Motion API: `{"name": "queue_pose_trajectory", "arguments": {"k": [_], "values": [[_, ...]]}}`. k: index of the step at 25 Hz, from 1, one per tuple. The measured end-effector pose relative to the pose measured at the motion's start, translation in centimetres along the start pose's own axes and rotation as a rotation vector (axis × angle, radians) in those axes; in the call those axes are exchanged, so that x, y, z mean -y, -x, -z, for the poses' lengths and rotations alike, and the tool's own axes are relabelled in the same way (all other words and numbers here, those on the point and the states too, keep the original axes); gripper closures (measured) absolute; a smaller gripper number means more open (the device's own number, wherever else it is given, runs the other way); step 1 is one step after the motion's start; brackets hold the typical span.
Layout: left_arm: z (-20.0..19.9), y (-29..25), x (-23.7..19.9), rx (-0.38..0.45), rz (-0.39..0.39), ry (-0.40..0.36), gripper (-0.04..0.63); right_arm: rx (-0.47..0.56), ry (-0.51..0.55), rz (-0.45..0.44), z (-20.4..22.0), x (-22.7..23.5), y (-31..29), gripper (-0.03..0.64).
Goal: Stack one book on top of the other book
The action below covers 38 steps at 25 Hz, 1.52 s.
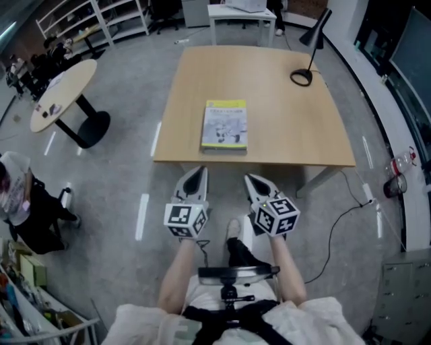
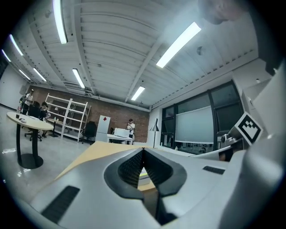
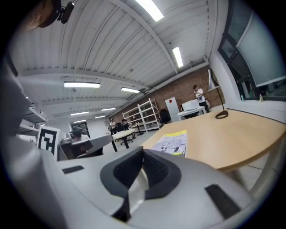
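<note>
A book with a yellow-and-white cover (image 1: 225,125) lies flat on the wooden table (image 1: 283,128), close to its near edge. Whether a second book lies under it I cannot tell. My left gripper (image 1: 196,176) and right gripper (image 1: 252,180) hover side by side just short of the table's near edge, pointing at the book. Both are shut with nothing in them. In the left gripper view the shut jaws (image 2: 143,150) hide most of the book (image 2: 143,175). From the right gripper view, the book (image 3: 172,143) lies beyond the shut jaws (image 3: 143,150).
A black desk lamp (image 1: 306,54) stands on the table's far right corner. A round table (image 1: 64,94) stands on the floor to the left, with a seated person (image 1: 23,205) nearer. A black cable (image 1: 343,215) runs over the floor at the right. A white table (image 1: 242,17) stands behind.
</note>
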<state>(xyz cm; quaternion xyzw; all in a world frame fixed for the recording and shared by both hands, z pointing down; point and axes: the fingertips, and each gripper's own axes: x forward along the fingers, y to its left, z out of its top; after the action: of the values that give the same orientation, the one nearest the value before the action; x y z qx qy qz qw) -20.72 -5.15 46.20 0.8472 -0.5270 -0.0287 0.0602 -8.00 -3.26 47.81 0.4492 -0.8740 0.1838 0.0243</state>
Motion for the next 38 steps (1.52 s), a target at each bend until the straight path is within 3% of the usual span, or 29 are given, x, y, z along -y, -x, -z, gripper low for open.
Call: {"name": "queue_pose_trajectory", "arguments": {"k": [11, 19, 27, 32, 38], "values": [[2.5, 18.2, 7.5, -0.040, 0.027, 0.010, 0.586, 0.029, -0.007, 0.067, 6.0, -11.0, 15.7, 0.615], [2.3, 24.2, 13.6, -0.032, 0.050, -0.009, 0.586, 0.063, -0.030, 0.092, 7.0, -13.1, 23.4, 0.615], [1.3, 31.7, 20.4, 0.012, 0.025, -0.030, 0.586, 0.093, -0.050, 0.093, 8.1, -15.1, 32.5, 0.615], [2.2, 36.5, 24.8, 0.024, -0.032, -0.024, 0.586, 0.068, -0.036, 0.107, 10.5, -16.4, 38.7, 0.615], [1.8, 40.4, 27.0, 0.039, -0.049, -0.037, 0.586, 0.064, -0.021, 0.097, 12.0, -19.2, 42.5, 0.615]]}}
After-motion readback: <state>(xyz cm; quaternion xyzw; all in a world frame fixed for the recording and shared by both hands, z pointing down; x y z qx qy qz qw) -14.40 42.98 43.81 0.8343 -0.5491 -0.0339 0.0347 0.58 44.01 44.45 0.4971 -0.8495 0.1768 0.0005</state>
